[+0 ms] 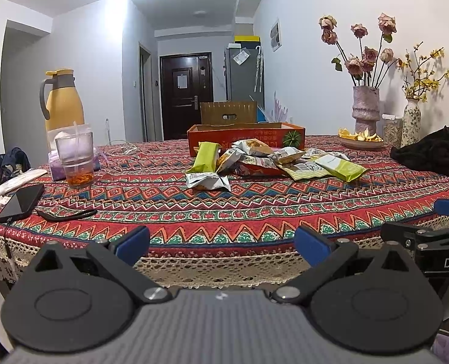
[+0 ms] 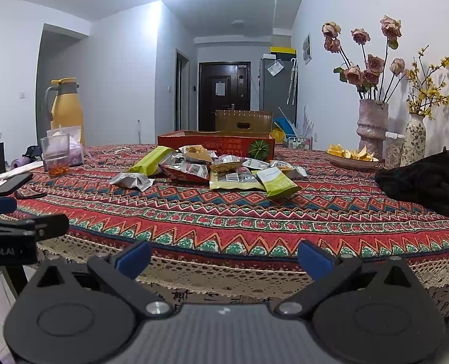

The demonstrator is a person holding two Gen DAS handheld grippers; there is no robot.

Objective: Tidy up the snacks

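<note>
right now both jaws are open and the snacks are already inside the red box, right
Not quite. Both grippers, left and right, are open, but the snacks lie in a loose pile on the tablecloth in front of the red box, as the right wrist view shows.

You can read "DA" on the right gripper (image 1: 437, 236) body at frame edge, and "Robot.AI" on the left gripper (image 2: 9, 233). Print on the orange box (image 2: 215, 145) and snack packets (image 2: 224, 170) is too small to read.

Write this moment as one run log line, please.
left gripper: open, empty | right gripper: open, empty | snack packets: loose pile on table | orange box: behind pile
</note>
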